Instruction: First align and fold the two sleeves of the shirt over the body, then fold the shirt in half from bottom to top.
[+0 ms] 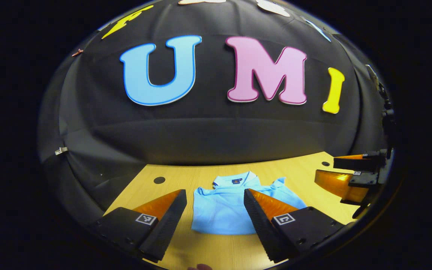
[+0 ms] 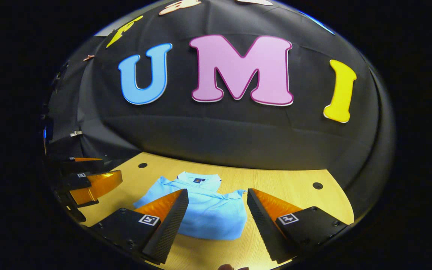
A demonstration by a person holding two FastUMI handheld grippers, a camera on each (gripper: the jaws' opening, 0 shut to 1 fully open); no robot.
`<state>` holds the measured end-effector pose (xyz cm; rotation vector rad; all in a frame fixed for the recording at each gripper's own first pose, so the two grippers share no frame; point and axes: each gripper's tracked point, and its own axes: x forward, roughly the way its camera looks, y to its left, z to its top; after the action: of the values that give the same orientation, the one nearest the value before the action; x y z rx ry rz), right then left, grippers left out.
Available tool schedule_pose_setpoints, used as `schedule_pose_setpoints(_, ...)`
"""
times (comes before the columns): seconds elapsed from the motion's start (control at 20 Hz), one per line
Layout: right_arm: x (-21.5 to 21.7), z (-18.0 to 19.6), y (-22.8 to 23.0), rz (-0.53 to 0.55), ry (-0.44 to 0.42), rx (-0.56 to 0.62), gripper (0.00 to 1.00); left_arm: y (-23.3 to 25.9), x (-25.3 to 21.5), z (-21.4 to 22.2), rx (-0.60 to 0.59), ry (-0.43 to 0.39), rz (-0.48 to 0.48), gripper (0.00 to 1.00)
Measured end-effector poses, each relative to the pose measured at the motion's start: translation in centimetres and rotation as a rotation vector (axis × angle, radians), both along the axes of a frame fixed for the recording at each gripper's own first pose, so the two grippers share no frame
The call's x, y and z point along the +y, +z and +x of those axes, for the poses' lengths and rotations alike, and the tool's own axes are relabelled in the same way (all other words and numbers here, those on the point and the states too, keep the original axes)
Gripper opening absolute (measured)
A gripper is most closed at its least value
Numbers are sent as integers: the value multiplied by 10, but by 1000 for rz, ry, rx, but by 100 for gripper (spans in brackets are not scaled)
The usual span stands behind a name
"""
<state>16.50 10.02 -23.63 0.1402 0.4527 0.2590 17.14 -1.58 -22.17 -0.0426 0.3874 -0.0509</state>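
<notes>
The shirt (image 1: 219,210) lies compactly folded, seemingly finished, so both grippers, left (image 1: 215,213) and right (image 2: 217,213), hover wide apart, empty, above the table (image 1: 306,168).

A light blue shirt (image 1: 223,212) lies folded flat on my desk (image 1: 306,176). Its collar (image 1: 234,180) points toward the far wall.

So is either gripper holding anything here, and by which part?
Nothing is held: the left gripper and the right gripper are open above the folded shirt.
</notes>
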Motion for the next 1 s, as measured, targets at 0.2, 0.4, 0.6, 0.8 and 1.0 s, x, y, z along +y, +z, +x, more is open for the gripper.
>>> schedule_pose_setpoints(0.2,-9,-47,39,28,-12,-14,98,29,2,-77,2,7,-36,97)
schedule_pose_setpoints(0.4,-16,-88,65,23,-8,-35,98,46,2,-129,10,29,-90,98)
schedule_pose_setpoints(0.6,-27,-127,82,41,-13,-26,98,65,2,-164,-6,52,-121,98)
schedule_pose_setpoints(0.8,-34,-148,88,46,-23,-20,98,67,-9,-187,-5,24,-140,97)
schedule_pose_setpoints(1.0,-35,-159,88,43,-6,-15,98,75,-21,-185,-27,-23,-122,97)
